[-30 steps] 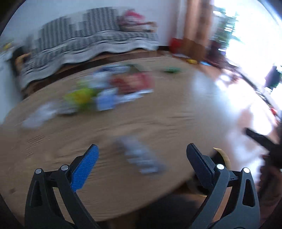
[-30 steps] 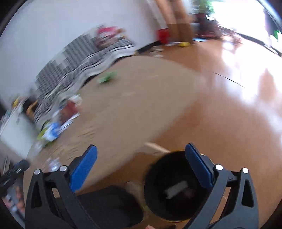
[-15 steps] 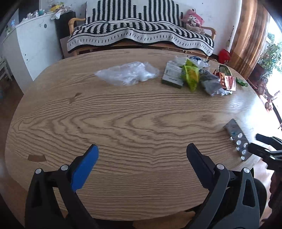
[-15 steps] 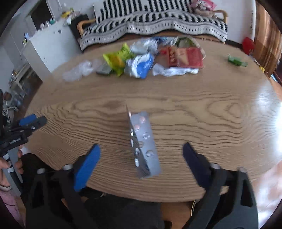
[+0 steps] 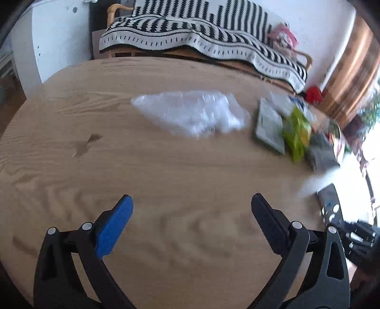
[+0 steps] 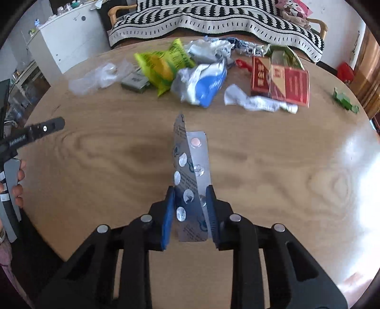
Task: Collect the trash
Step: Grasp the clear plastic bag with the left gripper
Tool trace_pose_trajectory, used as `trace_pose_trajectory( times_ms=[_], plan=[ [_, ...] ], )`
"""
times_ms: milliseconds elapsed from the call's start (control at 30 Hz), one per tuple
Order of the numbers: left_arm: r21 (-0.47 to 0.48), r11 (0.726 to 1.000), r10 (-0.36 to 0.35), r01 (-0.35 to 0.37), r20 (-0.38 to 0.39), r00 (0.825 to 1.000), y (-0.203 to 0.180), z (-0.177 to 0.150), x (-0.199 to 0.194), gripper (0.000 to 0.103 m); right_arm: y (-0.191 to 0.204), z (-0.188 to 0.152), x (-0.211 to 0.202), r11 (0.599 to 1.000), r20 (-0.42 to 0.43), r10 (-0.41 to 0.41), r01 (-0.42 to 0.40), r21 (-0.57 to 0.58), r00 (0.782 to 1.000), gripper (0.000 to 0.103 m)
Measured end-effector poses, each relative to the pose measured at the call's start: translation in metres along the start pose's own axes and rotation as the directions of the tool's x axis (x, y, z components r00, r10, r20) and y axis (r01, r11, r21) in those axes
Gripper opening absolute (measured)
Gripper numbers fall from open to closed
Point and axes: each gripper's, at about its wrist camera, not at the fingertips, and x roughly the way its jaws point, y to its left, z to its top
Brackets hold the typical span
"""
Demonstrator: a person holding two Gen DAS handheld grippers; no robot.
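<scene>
My right gripper (image 6: 190,192) is shut on a silver blister pack (image 6: 192,166) that sticks up and forward over the wooden table (image 6: 118,152). The pack also shows at the right edge of the left wrist view (image 5: 330,204). My left gripper (image 5: 191,204) is open and empty above the table's near side. A heap of trash lies across the far side: a clear plastic bag (image 5: 192,114), a yellow-green snack bag (image 6: 161,64), a blue and white wrapper (image 6: 204,80), a red box (image 6: 280,80) and a crumpled white paper (image 6: 256,102).
A small grey-green packet (image 6: 134,83) lies by the clear bag. A green scrap (image 6: 344,102) sits at the table's right rim. A sofa with a striped blanket (image 6: 213,16) stands behind the table, a white cabinet (image 6: 68,40) to the left.
The right gripper has closed on the blister pack, which was lying between its open fingers before. The left gripper has moved forward over the table toward the clear bag.
</scene>
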Motion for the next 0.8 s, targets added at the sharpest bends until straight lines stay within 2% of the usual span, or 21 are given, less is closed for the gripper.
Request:
trace_pose_trajectory(
  times_ms=[167,333,433,700,800],
  plan=[
    [-0.033,0.999,-0.029,0.029,0.003,1.000,-0.003,0.025,0.025,0.097,0.007,0.012,0.009,0.998,0.013,-0.030,0.031,-0.051,0.999,0.027],
    [-0.085,0.994,-0.068,0.069,0.008,0.998,-0.005,0.043,0.038,0.097,0.006,0.024,0.014,0.997,-0.034,-0.030,0.027,-0.079,0.999,0.027],
    [-0.102,0.990,-0.099,0.100,0.011,0.995,-0.009,0.053,0.045,0.097,0.002,0.034,0.017,0.999,-0.050,0.008,-0.010,-0.037,0.999,0.027],
    [-0.156,0.981,-0.106,0.115,0.066,0.992,-0.011,0.074,0.062,0.097,0.008,0.023,0.018,0.999,0.070,-0.044,0.046,-0.019,0.997,0.027],
    [-0.125,0.987,-0.092,0.099,0.058,0.994,-0.015,0.079,0.066,0.097,0.008,0.016,0.017,1.000,0.100,-0.006,0.003,0.026,0.995,0.027]
  ],
)
